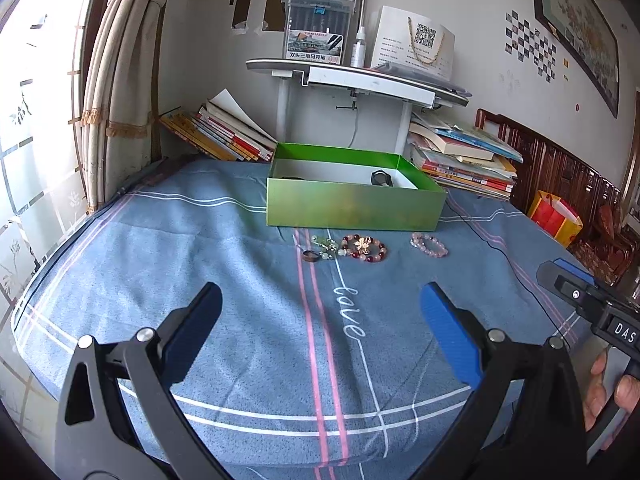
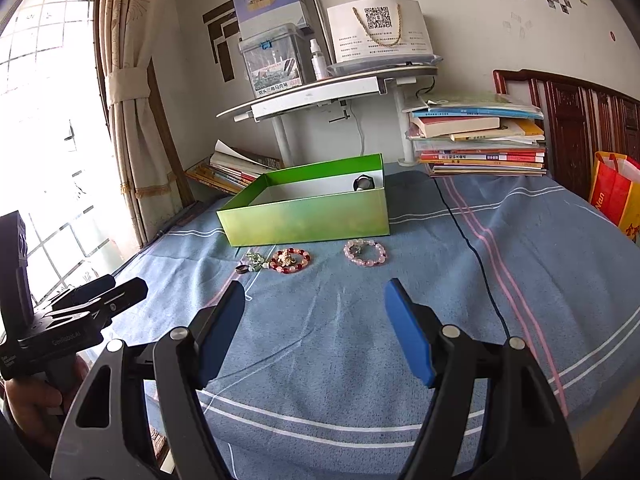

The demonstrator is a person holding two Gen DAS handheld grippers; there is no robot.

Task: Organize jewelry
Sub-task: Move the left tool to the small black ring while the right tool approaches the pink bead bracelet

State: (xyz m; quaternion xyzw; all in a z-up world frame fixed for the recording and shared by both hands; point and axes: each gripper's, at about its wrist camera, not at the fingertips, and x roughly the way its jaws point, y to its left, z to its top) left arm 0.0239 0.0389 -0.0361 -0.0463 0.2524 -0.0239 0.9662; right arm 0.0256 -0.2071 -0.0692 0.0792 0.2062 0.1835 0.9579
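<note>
On the blue striped bedspread (image 1: 240, 264), a green box (image 1: 352, 204) stands open-topped with a dark watch (image 1: 381, 179) inside near its right end. Just in front of the box lie a red-and-pink bead bracelet (image 1: 364, 249), a pale pink bracelet (image 1: 429, 244) to its right, and to its left a small green-beaded piece (image 1: 325, 245) beside what looks like a dark ring (image 1: 311, 257). Well short of the box, the left gripper (image 1: 320, 332) and right gripper (image 2: 316, 328) both hover with jaws spread, nothing between them.
</note>
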